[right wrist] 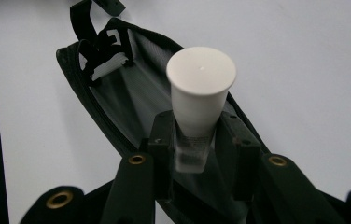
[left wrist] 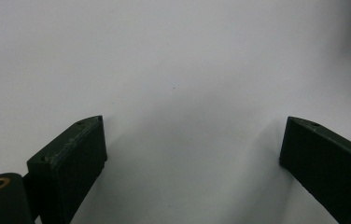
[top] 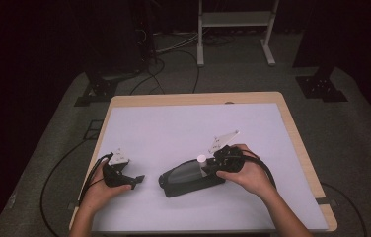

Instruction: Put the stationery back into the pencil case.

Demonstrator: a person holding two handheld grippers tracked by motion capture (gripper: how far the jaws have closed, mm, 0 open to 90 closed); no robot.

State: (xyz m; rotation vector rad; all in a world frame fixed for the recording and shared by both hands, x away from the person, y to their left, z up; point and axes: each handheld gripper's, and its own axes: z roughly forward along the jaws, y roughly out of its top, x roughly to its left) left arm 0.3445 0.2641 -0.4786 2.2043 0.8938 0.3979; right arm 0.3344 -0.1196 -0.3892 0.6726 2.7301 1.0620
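**Right gripper holds a white-capped tube over an open black pouch**

On the white surface (top: pixel 173 128), the right gripper (right wrist: pixel 196 140) has its jaws closed on a small clear tube with a white cap (right wrist: pixel 200 88), just above an unzipped black pouch (top: pixel 189 178). At the pouch's 9 o'clock, well apart, the left gripper (left wrist: pixel 192 154) rests with jaws wide open and empty.

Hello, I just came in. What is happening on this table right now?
A person sits at a table with a gripper in each hand. The right gripper has its jaws shut on a small tube with a white cap, held just above an open black pouch lying on the table; the tube is not clearly inside it yet. The left gripper rests apart on the bare surface, jaws open and holding nothing.
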